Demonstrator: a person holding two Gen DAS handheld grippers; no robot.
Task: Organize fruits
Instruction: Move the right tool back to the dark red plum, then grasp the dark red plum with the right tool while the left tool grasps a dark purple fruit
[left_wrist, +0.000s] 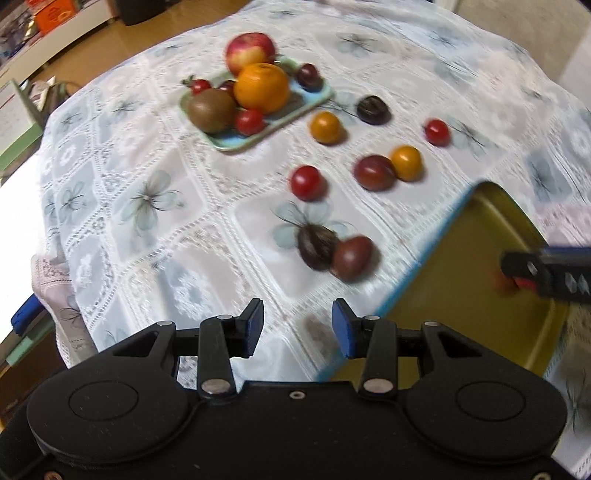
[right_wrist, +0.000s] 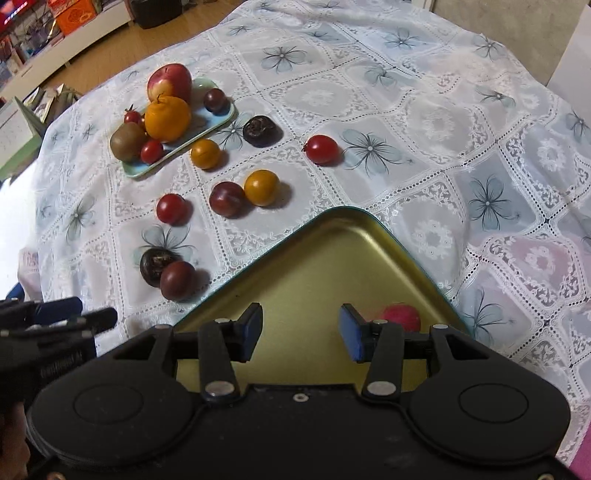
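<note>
Loose fruits lie across the middle of the lace tablecloth: a red tomato, two yellow ones, a plum and dark, wrinkled pieces. Toward the cloth's far left edge, a small blue tray carries an apple, orange and kiwi. The gold tray sits near the near edge. Only the right wrist view shows a red fruit in it, half hidden behind a finger; probably a tomato. The right gripper hangs over this tray, fingers spread and empty. The blurred left wrist view shows the left gripper above bare cloth, fingers likewise apart.
</note>
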